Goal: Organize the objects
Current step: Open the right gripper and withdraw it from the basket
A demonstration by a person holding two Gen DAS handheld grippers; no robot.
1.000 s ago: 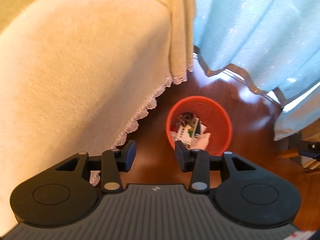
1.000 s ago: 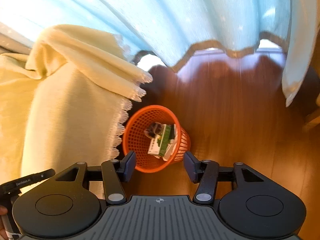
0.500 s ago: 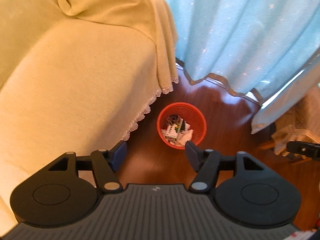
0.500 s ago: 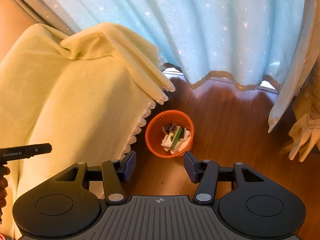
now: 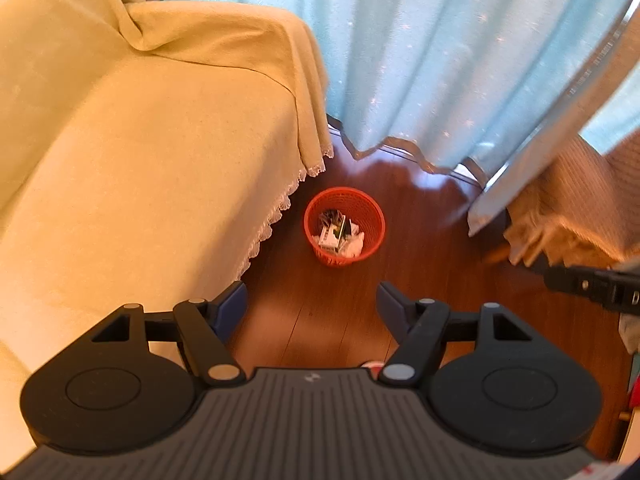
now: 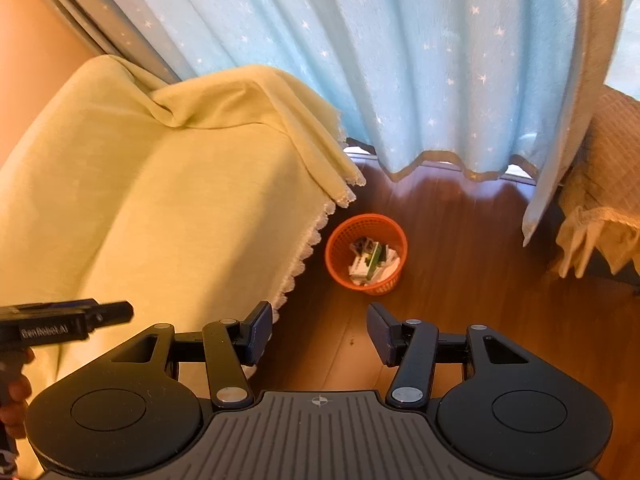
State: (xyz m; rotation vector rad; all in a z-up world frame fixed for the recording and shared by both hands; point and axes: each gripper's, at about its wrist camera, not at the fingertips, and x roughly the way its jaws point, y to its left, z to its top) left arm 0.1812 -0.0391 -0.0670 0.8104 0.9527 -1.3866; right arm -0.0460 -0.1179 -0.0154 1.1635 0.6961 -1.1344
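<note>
An orange mesh bin [image 5: 345, 231] [image 6: 366, 252] stands on the wooden floor beside the sofa, holding a white and green carton [image 6: 366, 265], crumpled paper [image 5: 354, 245] and other scraps. High above it, my left gripper [image 5: 312, 304] is open with nothing between its fingers. My right gripper [image 6: 320, 328] is open and empty too, well above and short of the bin. From the right wrist view the left gripper's body [image 6: 60, 324] shows at the left edge, held by a hand [image 6: 14, 400]. In the left wrist view part of the right gripper [image 5: 592, 286] shows at the right edge.
A sofa under a pale yellow throw [image 5: 140, 152] [image 6: 160, 200] with a lace hem fills the left. Light blue star-print curtains [image 5: 420, 60] [image 6: 380, 60] hang behind the bin. A beige fringed cloth [image 5: 568, 208] [image 6: 600, 216] covers furniture at the right. Wooden floor [image 6: 460, 280] lies between.
Both grippers have risen and pulled back from the bin, which now looks much smaller and farther. The left gripper's jaws have spread wider. The bin's contents look the same.
</note>
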